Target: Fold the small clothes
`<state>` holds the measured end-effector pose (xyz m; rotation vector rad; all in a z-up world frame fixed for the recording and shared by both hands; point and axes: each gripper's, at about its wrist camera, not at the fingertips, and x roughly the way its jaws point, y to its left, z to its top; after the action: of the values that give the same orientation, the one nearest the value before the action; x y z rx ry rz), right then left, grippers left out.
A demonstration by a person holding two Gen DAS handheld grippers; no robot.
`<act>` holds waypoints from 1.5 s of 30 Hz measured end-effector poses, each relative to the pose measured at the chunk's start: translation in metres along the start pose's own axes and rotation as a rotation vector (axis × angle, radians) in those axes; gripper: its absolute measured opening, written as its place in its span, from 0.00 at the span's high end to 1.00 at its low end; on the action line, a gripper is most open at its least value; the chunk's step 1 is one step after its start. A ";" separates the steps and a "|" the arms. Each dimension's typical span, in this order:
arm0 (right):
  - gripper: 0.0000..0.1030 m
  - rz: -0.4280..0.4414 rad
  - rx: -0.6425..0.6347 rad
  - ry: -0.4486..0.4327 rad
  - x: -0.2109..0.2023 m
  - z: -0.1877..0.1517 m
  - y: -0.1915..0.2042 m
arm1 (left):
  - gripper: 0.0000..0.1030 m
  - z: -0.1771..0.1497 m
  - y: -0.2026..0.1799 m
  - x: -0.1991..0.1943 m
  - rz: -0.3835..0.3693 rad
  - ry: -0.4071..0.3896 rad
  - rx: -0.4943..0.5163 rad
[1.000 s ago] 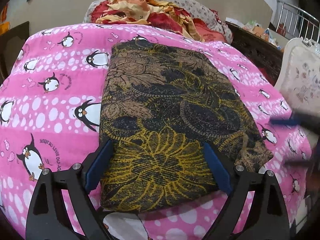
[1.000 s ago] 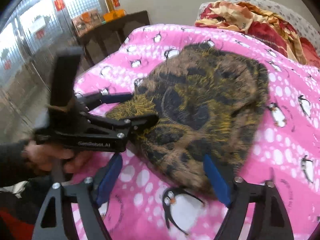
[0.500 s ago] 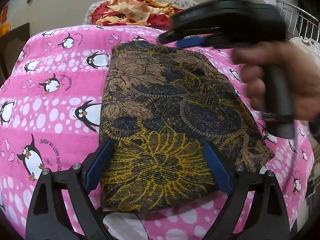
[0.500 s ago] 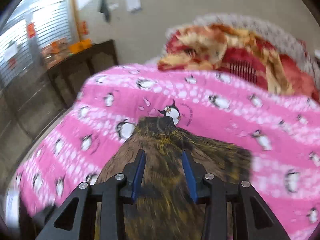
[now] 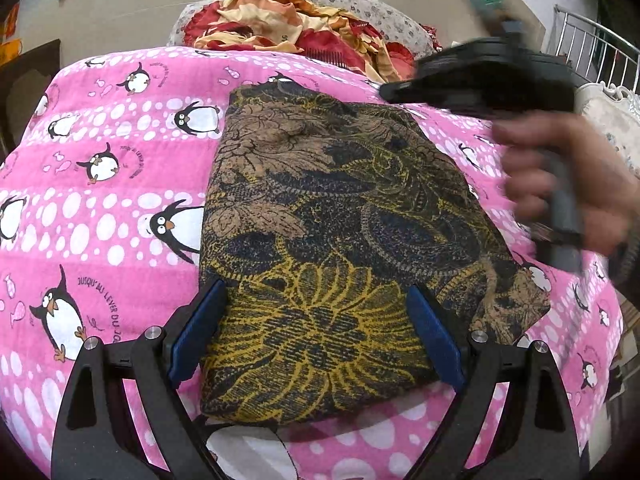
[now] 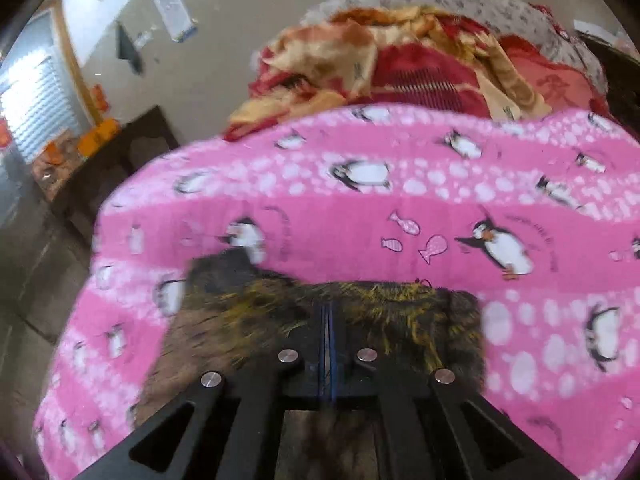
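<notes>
Nearest us, our left claw (image 5: 316, 336) hangs wide apart over the near end of the brown-and-gold garment (image 5: 340, 232), already folded into a long panel on the pink penguin bedspread (image 5: 100, 200), while farther off our right claw (image 6: 329, 330), pressed together on nothing, skims its far edge, so a last fold seems left.

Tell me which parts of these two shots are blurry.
Left wrist view: the dark floral folded cloth and pink penguin-print bedspread are sharp; only the hand holding the right gripper smears. Right wrist view: the whole frame is motion-blurred, especially the cloth's edge.
</notes>
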<state>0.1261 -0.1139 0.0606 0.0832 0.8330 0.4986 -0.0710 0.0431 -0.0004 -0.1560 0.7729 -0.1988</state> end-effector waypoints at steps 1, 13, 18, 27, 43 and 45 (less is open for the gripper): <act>1.00 0.029 -0.048 -0.005 -0.018 -0.009 0.008 | 0.11 0.000 0.000 0.000 0.001 0.000 0.001; 1.00 0.074 0.009 0.120 -0.034 -0.087 -0.004 | 0.11 0.001 -0.003 0.002 0.019 0.010 0.018; 0.96 0.073 -0.115 0.062 -0.092 -0.104 0.030 | 0.01 0.004 -0.006 0.006 0.018 0.030 0.049; 0.96 0.037 -0.088 0.045 -0.085 -0.156 0.009 | 0.01 0.004 -0.012 0.009 0.043 0.047 0.077; 0.49 -0.111 -0.039 0.139 -0.166 -0.158 0.028 | 0.01 0.012 -0.046 -0.046 0.217 0.223 -0.016; 0.16 -0.115 -0.031 0.100 -0.189 -0.163 0.031 | 0.01 0.013 -0.054 -0.057 0.224 0.206 -0.013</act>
<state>-0.1113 -0.1926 0.0890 -0.0182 0.9226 0.4092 -0.1086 0.0054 0.0587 -0.0604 0.9897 0.0036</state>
